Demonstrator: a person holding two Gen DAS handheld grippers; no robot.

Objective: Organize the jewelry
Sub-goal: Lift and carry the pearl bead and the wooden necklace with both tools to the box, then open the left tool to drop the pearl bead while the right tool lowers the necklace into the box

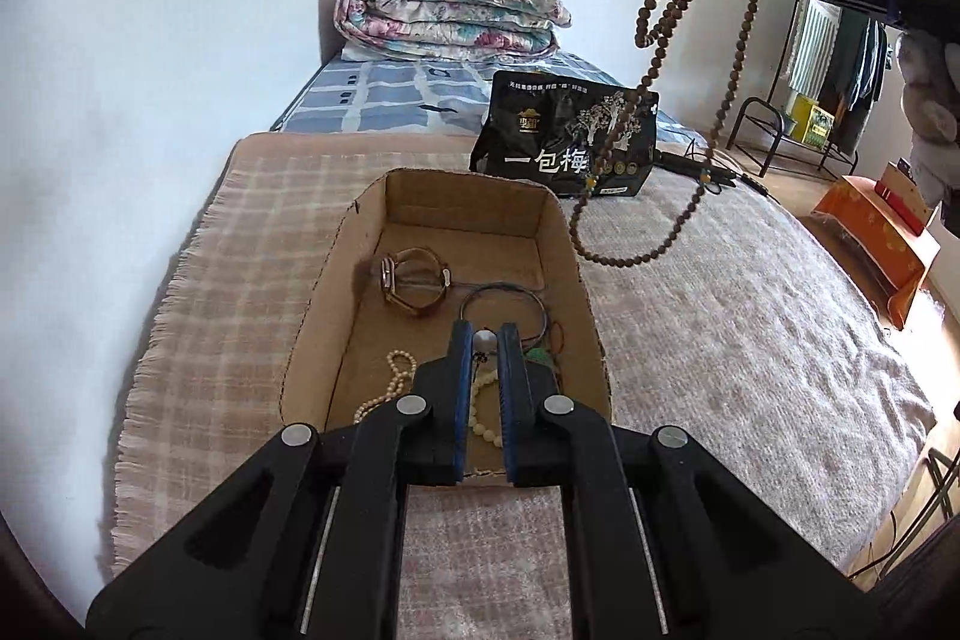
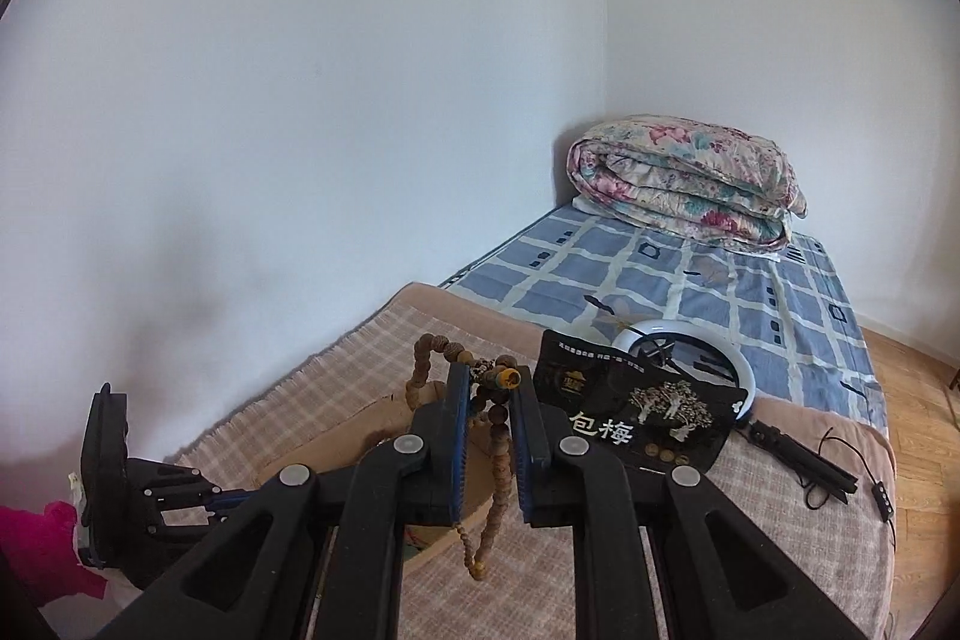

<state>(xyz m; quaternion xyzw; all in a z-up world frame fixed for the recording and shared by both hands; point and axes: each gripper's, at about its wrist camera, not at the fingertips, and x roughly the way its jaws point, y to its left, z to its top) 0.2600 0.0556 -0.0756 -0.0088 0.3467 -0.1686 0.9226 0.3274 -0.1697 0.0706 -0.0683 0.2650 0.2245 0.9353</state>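
I find my left gripper (image 1: pixel 485 334) nearest, poised over the near end of the cardboard box (image 1: pixel 573 244); its jaws are almost closed. A small pale object shows in the narrow gap at the tips, but I cannot tell whether it is gripped. Inside the box, below the fingers, lie a cream bead strand (image 1: pixel 396 370), a thin dark cord loop (image 1: pixel 504 298) and, toward the far left wall, a brown-strapped watch (image 1: pixel 411 283). The box sits on a plaid blanket (image 1: pixel 252 232) covering the near end of the bed.

My right gripper (image 2: pixel 489 388) is raised above the blanket, jaws clamped on a long brown bead necklace (image 1: pixel 660 10). From the left wrist view, its strands hang from the fingertips in loops, the lowest loop reaching the blanket just beside the box's right wall. From the right wrist view, the beads bunch between the pads and trail below.

Beyond the box stands a black snack pouch (image 1: pixel 564 136). A ring light (image 2: pixel 690 346) lies behind it on the blue checked sheet (image 2: pixel 690 280). A folded floral quilt (image 1: pixel 450 10) rests at the bed's far end, against the wall.
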